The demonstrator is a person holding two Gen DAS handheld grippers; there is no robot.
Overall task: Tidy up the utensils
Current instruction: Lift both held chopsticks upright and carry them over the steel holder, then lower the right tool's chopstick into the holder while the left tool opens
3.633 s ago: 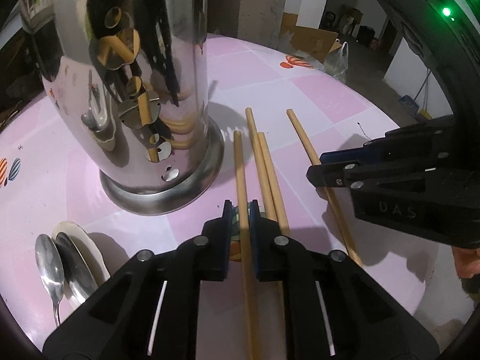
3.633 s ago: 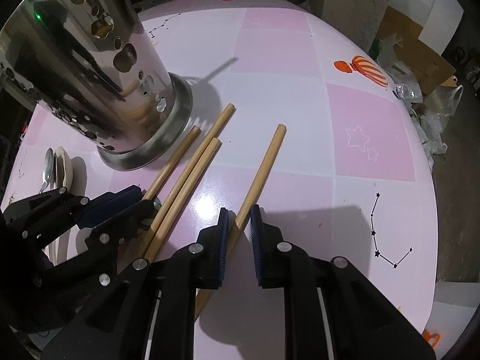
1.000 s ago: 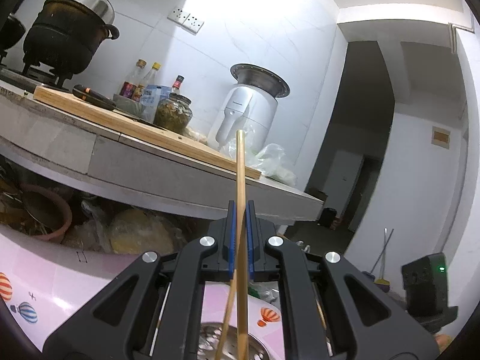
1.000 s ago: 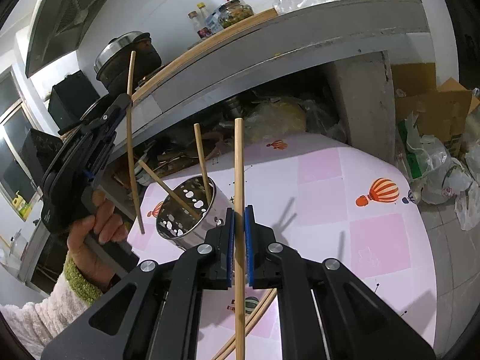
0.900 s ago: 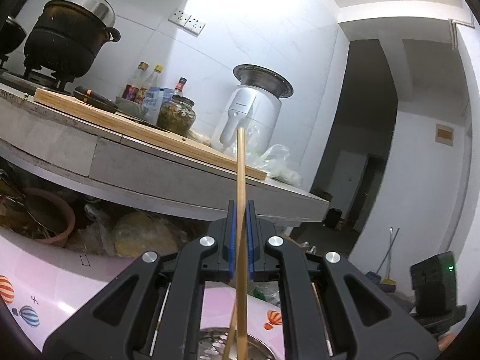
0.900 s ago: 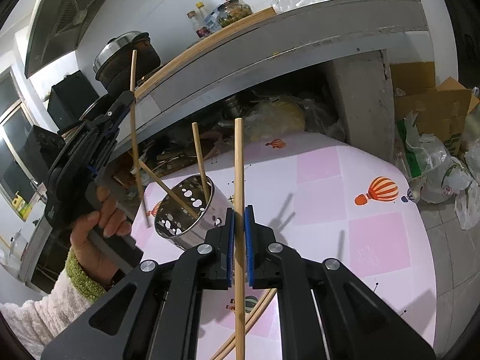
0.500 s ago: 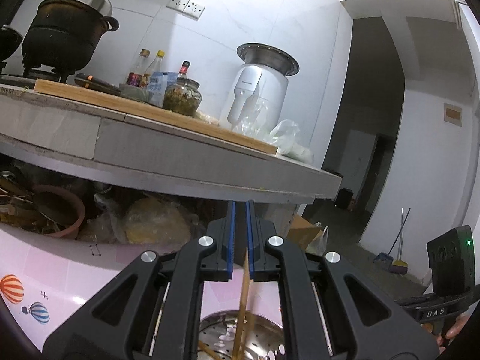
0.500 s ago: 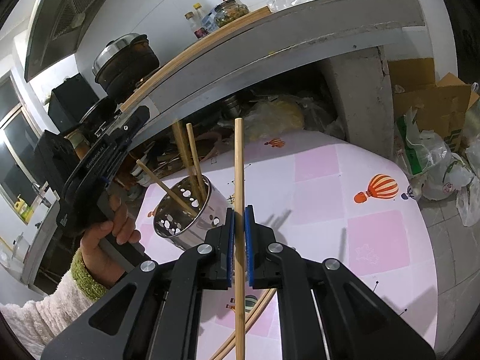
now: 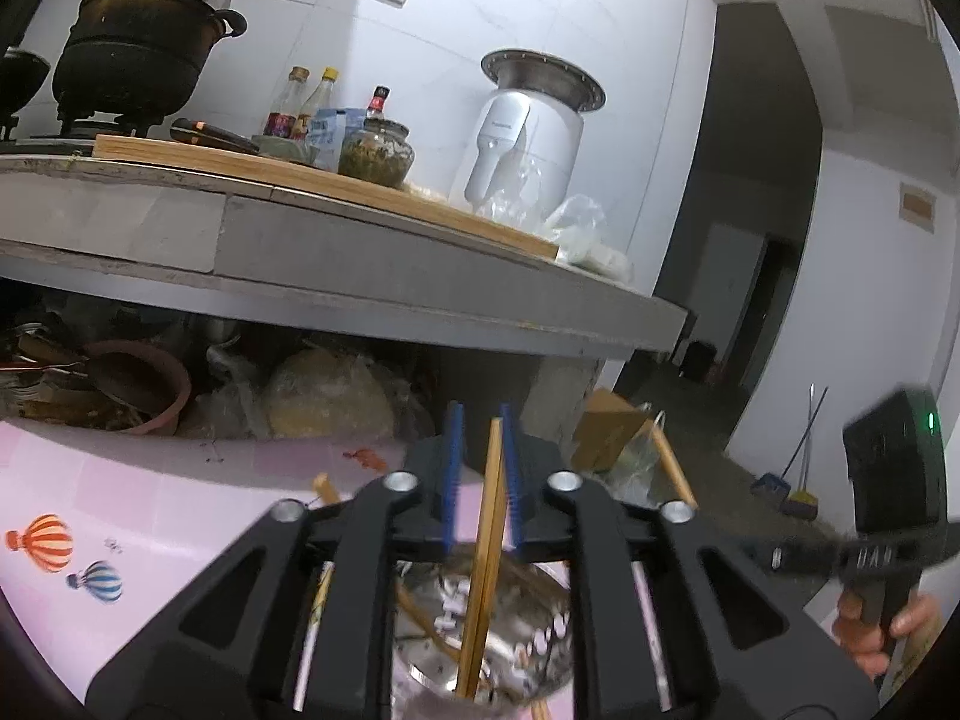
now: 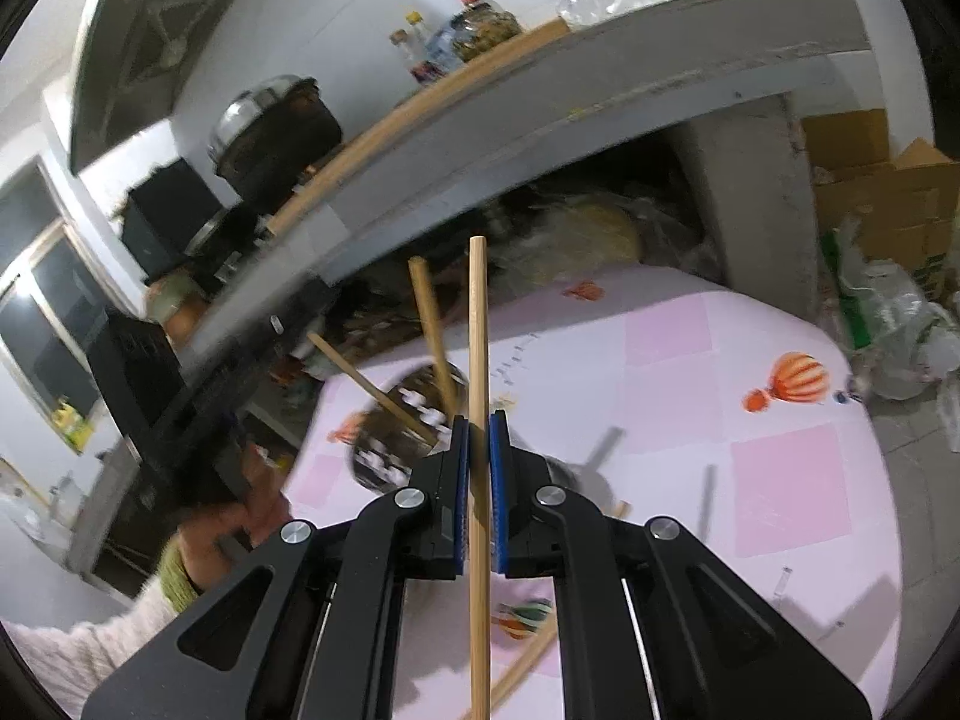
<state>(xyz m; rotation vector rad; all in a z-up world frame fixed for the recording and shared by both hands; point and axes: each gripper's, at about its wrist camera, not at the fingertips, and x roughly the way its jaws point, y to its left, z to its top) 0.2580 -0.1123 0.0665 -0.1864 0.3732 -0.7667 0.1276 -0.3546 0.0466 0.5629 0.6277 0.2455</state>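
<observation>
In the left wrist view my left gripper [image 9: 480, 414] hovers right over the perforated steel holder [image 9: 540, 660]. Its jaws are opening. A wooden chopstick [image 9: 483, 570] stands between the blue pads with a gap beside it, its lower end down inside the holder. Two more chopsticks [image 9: 672, 468] lean out of the holder. In the right wrist view my right gripper [image 10: 479, 420] is shut on an upright chopstick [image 10: 478, 330], just right of the holder [image 10: 384, 456] and above the pink table [image 10: 780, 480]. The left gripper there is a dark blur [image 10: 198, 420].
Loose chopsticks [image 10: 522, 666] lie on the table under my right gripper. A grey counter [image 9: 360, 252] with a cutting board, jars and a black pot [image 9: 138, 48] runs behind the table. Boxes and plastic bags [image 10: 888, 300] stand on the floor to the right.
The chopstick in the left gripper has slid down through the jaws into the holder, and the jaws have parted. The left gripper tipped downward. The right gripper still holds its chopstick and has swung slightly.
</observation>
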